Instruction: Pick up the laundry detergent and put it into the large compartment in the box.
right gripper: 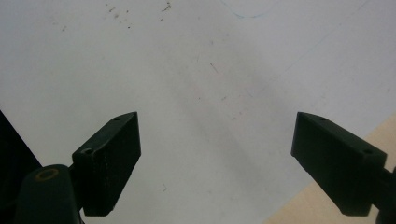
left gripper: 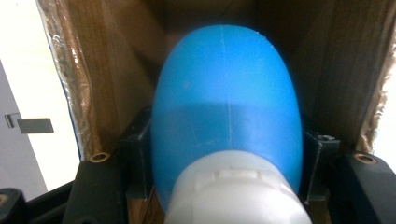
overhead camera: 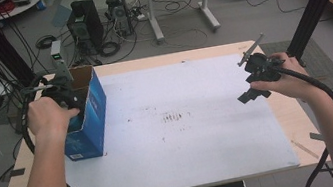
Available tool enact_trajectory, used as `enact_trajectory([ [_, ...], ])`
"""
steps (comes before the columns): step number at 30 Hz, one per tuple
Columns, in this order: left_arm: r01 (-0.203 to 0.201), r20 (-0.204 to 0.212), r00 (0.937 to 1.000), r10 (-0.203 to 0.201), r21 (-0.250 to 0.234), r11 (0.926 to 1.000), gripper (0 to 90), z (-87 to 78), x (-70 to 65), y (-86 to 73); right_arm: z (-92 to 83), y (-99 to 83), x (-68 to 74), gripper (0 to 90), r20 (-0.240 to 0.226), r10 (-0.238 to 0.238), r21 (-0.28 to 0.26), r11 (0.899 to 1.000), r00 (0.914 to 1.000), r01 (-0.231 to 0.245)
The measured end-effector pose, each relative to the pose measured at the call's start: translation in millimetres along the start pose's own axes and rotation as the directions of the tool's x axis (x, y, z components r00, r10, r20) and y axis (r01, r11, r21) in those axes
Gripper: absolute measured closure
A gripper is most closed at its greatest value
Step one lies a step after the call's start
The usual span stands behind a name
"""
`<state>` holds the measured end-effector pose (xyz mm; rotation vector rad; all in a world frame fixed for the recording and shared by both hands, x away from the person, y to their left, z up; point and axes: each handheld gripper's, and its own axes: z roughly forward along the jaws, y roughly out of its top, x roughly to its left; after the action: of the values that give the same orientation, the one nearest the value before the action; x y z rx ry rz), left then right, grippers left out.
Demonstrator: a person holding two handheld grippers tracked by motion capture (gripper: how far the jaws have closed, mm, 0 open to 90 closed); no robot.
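In the high view, the left gripper (overhead camera: 64,92) goes down into the blue box (overhead camera: 88,117), so its tips are hidden by the hand (overhead camera: 47,117) and the box wall. In the left gripper view, the blue bottle (left gripper: 226,107) covers most of the box's inside, and its white cap (left gripper: 236,191) is cut off at the bottom edge. The bottle's far end looks blurry.
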<state>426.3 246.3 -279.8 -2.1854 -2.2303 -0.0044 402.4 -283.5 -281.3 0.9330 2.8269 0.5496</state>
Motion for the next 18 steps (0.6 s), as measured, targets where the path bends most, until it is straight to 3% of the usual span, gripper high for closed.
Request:
enact_trajectory([
  [12, -0.001, -0.001, 1.0, 0.001, -0.01, 1.0, 37.0, -1.1, -0.8, -1.0, -0.2, 1.1, 0.7, 15.8, -0.003, -0.005, -0.004, 1.0, 1.0, 0.005],
  [18, 0.001, -0.005, 1.0, -0.001, -0.032, 0.9995, 31.9, -6.5, 0.5, -3.0, -1.6, 0.2, 0.6, 15.7, -0.002, -0.001, -0.007, 1.0, 1.0, 0.001],
])
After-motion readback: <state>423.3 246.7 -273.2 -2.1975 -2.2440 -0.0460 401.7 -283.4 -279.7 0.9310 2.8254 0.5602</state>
